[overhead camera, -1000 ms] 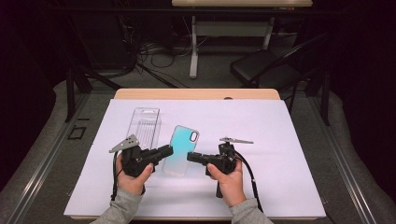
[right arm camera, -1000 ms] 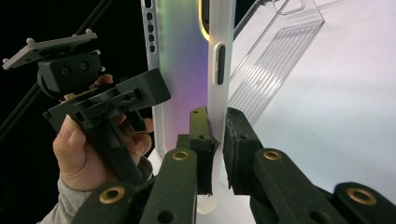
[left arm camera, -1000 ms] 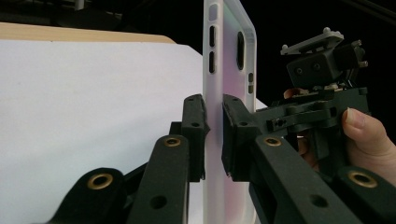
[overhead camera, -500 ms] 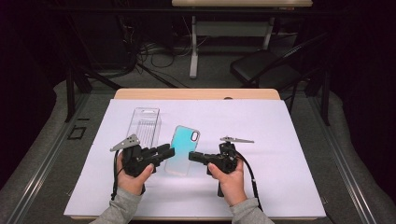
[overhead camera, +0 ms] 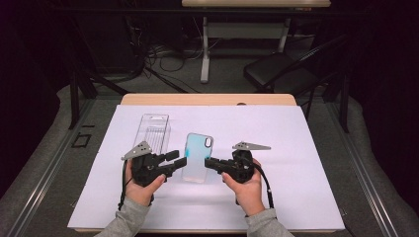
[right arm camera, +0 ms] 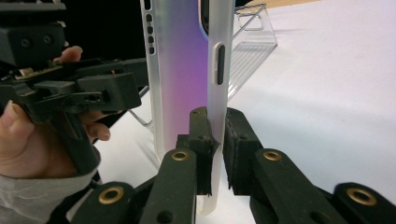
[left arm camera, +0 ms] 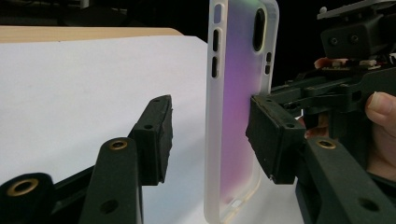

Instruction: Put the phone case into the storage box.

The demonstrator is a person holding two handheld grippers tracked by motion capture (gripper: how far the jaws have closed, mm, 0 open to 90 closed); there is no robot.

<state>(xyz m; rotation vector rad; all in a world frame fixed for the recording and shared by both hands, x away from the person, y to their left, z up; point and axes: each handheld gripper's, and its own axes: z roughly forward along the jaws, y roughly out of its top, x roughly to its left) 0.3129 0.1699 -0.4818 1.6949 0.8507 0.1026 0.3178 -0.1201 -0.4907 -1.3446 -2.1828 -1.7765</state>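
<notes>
The phone case [overhead camera: 197,157] lies mid-sheet between the grippers, long axis running away from the person, camera hole at the far end. The right gripper [overhead camera: 211,163] pinches its right edge; the left gripper [overhead camera: 179,159] stands spread around its left edge. It rests on a white sheet [overhead camera: 296,148] over a wooden table [overhead camera: 207,99]; dark room, chair [overhead camera: 276,74] behind. A clear plastic box [overhead camera: 154,131] lies just left.

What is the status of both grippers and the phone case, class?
Right gripper shut on the translucent blue-tinted plastic phone case, edge pinched. Left gripper open, fingers astride it. Clear plastic packaging box lies beside, not in the way.
</notes>
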